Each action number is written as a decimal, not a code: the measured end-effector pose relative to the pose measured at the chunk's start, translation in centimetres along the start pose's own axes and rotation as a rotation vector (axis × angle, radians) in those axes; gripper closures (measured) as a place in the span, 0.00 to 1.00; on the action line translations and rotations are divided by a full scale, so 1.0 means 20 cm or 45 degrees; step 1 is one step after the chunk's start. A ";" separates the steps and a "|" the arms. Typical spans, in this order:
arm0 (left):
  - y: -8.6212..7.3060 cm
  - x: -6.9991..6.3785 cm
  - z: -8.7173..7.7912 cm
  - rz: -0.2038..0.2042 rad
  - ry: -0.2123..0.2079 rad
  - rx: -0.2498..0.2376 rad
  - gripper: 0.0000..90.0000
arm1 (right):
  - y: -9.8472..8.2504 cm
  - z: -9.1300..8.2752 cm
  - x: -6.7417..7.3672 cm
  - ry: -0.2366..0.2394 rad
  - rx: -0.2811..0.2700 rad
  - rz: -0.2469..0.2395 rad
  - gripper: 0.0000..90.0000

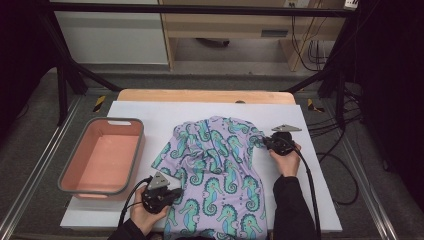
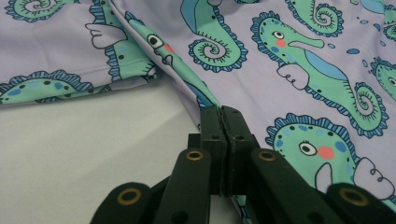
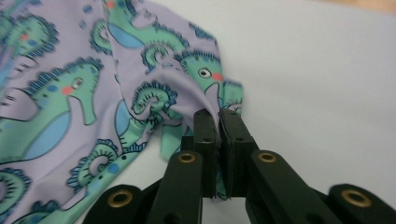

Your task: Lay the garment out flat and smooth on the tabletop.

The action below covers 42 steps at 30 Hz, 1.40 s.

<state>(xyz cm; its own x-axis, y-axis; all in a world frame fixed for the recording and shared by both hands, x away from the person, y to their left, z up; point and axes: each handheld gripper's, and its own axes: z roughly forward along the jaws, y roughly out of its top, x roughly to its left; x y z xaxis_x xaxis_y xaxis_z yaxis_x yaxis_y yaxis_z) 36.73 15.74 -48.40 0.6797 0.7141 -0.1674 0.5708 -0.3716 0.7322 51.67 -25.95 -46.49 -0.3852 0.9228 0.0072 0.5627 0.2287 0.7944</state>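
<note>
Currently, both the left gripper (image 1: 172, 192) and right gripper (image 1: 265, 141) pinch the seahorse garment (image 1: 220, 170); a pink tub (image 1: 102, 156) sits well clear, unobstructing.

Garment (image 1: 220, 165): near hem cut off by bottom edge of high view, beside left claw (image 1: 172, 192). Fabric edge pinched inside left claw's closed jaws hidden between pads. Same at right claw (image 1: 264, 142): fold tucked between jaws, extent not discernible. Person's forearms cropped at bottom edge behind both claws.
</note>
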 end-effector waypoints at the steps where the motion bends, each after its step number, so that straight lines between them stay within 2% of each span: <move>1: 0.00 0.00 0.00 -0.002 0.000 0.000 0.98 | 0.02 -0.05 0.00 -0.008 -0.025 -0.022 0.97; 3: 0.00 0.00 0.00 -0.003 0.002 0.000 0.98 | 0.06 -0.15 0.00 -0.050 -0.091 -0.095 0.97; 5: 0.00 0.00 0.00 -0.008 0.002 -0.001 0.98 | 0.10 -0.26 0.01 -0.069 -0.105 -0.170 0.96; 6: 0.00 0.00 0.00 -0.012 -0.003 0.002 0.98 | 0.10 -0.28 0.02 -0.070 -0.080 -0.197 0.95; 9: 0.00 0.01 0.00 -0.023 -0.009 0.002 0.98 | 0.06 -0.30 0.05 0.008 0.111 -0.237 0.82; 10: 0.00 0.01 0.00 -0.025 -0.014 0.006 0.98 | 0.04 -0.30 0.06 0.027 0.129 -0.243 0.75; 11: 0.01 0.01 0.00 -0.029 -0.018 0.009 0.99 | 0.02 -0.30 0.06 0.082 0.132 -0.218 0.72; 12: 0.01 0.01 0.00 -0.036 -0.024 0.010 0.99 | 0.01 -0.31 0.06 0.120 0.102 -0.186 0.70; 14: 0.01 0.02 0.00 -0.038 -0.029 0.009 0.99 | 0.01 -0.32 0.05 0.165 0.020 -0.111 0.65; 15: 0.01 0.02 0.00 -0.041 -0.028 0.007 0.99 | 0.02 -0.32 0.04 0.168 -0.022 -0.071 0.65; 16: 0.01 0.01 0.00 -0.041 -0.027 0.008 0.99 | 0.03 -0.32 0.03 0.143 -0.053 -0.046 0.63; 19: 0.01 0.02 0.00 -0.035 -0.028 0.010 0.99 | 0.04 -0.24 -0.01 0.007 -0.035 -0.040 0.63; 21: 0.01 0.02 0.00 -0.035 -0.031 0.009 0.99 | 0.01 -0.15 -0.02 -0.014 0.025 -0.024 0.58; 23: 0.01 0.02 0.00 -0.038 -0.033 0.007 0.99 | -0.01 -0.06 -0.02 -0.042 0.083 -0.053 0.54; 25: 0.01 0.02 0.00 -0.038 -0.039 0.011 0.99 | -0.04 0.00 -0.01 -0.047 0.114 -0.059 0.52; 27: 0.01 0.02 0.00 -0.040 -0.037 0.008 0.99 | -0.05 0.04 -0.01 -0.035 0.138 -0.040 0.53; 28: 0.01 0.02 0.00 -0.038 -0.032 0.007 0.99 | -0.06 0.05 -0.01 -0.025 0.137 -0.022 0.58; 29: 0.01 0.02 0.00 -0.033 -0.033 0.009 0.99 | -0.05 0.05 -0.01 0.000 0.134 0.014 0.68; 30: 0.01 0.02 0.00 -0.031 -0.032 0.007 0.99 | -0.05 0.04 -0.01 0.008 0.139 0.007 0.89; 31: 0.01 0.02 0.00 -0.030 -0.033 0.008 0.99 | -0.04 0.03 -0.01 0.023 0.136 -0.008 0.95; 32: 0.01 0.02 0.00 -0.031 -0.035 0.006 0.99 | -0.02 0.00 -0.01 -0.003 0.089 -0.019 0.96; 33: 0.00 0.02 0.00 -0.032 -0.034 0.004 0.99 | 0.00 -0.04 -0.02 -0.047 0.006 -0.028 0.97; 35: 0.01 0.02 0.00 -0.032 -0.035 0.001 0.99 | 0.04 -0.14 -0.07 -0.123 -0.180 -0.002 0.97; 36: 0.01 0.02 0.00 -0.032 -0.035 -0.001 0.99 | 0.06 -0.17 -0.09 -0.170 -0.219 -0.012 0.95; 37: 0.01 0.02 0.00 -0.032 -0.035 -0.003 0.99 | 0.07 -0.17 -0.11 -0.182 -0.188 -0.016 0.89; 38: 0.01 0.02 0.00 -0.030 -0.034 -0.002 0.99 | 0.07 -0.17 -0.13 -0.165 -0.126 -0.001 0.76; 39: 0.01 0.02 0.00 -0.030 -0.034 -0.003 0.99 | 0.07 -0.16 -0.13 -0.178 -0.091 -0.009 0.62; 40: 0.01 0.02 0.00 -0.032 -0.035 -0.005 0.99 | 0.06 -0.16 -0.13 -0.191 -0.078 -0.010 0.54; 42: 0.01 0.03 0.00 -0.042 -0.042 -0.005 0.99 | 0.03 -0.16 -0.11 -0.140 -0.085 0.007 0.51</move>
<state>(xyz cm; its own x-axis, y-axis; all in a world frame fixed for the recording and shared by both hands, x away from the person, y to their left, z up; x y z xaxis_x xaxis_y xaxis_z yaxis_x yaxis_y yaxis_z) 37.14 16.08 -48.27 0.6753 0.7061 -0.2131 0.5916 -0.3459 0.7283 50.56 -28.75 -44.03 -0.2975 0.9533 -0.0518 0.5132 0.2055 0.8333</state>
